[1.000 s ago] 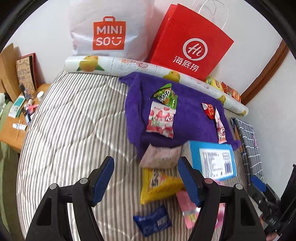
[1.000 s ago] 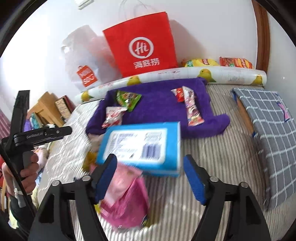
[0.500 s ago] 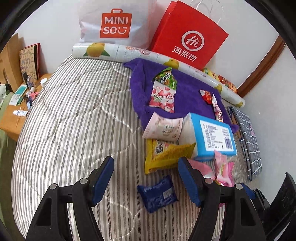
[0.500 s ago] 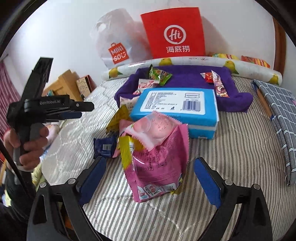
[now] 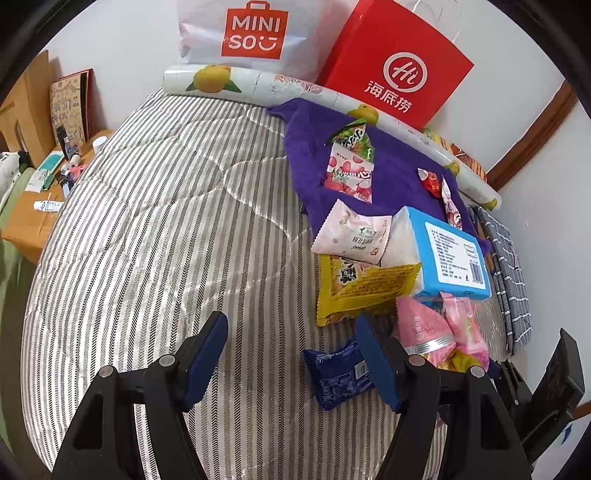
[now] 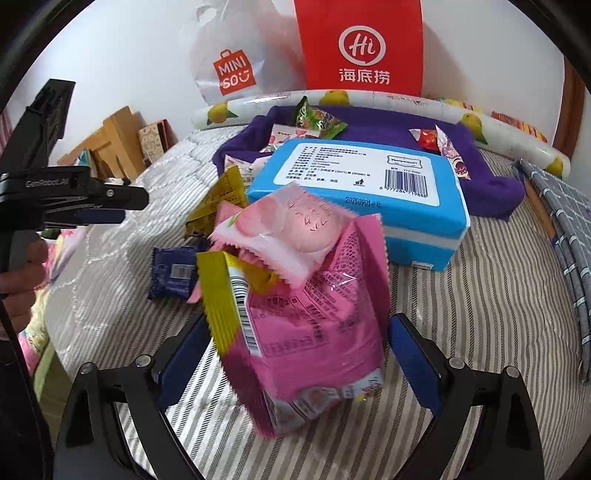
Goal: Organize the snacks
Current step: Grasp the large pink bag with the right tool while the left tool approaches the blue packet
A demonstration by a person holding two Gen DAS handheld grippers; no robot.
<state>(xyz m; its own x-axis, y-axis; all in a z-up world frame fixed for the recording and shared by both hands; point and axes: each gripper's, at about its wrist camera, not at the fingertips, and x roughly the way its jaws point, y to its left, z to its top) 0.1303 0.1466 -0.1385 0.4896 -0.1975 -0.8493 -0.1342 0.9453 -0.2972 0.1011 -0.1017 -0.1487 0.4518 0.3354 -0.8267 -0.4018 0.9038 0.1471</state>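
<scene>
Snack packets lie in a pile on the striped bed: a pink bag point(image 6: 317, 332), a yellow bag point(image 5: 364, 286), a pale pink packet point(image 5: 351, 232), a dark blue packet point(image 5: 338, 371) and a blue box point(image 5: 448, 254). Several small packets lie on a purple towel point(image 5: 391, 170). My left gripper point(image 5: 291, 362) is open and empty above the bed, its right finger beside the dark blue packet. My right gripper point(image 6: 299, 365) is open, its fingers on either side of the pink bag point(image 5: 424, 325); I cannot tell whether they touch it.
A white Miniso bag point(image 5: 251, 33) and a red paper bag point(image 5: 399, 77) lean on the wall behind a rolled fruit-print mat point(image 5: 258, 83). A grey checked cloth point(image 5: 511, 266) lies at the bed's right edge. A wooden bedside table point(image 5: 33, 218) stands left.
Both grippers have pulled back toward the near end of the bed. The pink bag now stands between my right gripper's fingers, where a second ago it lay under them.
</scene>
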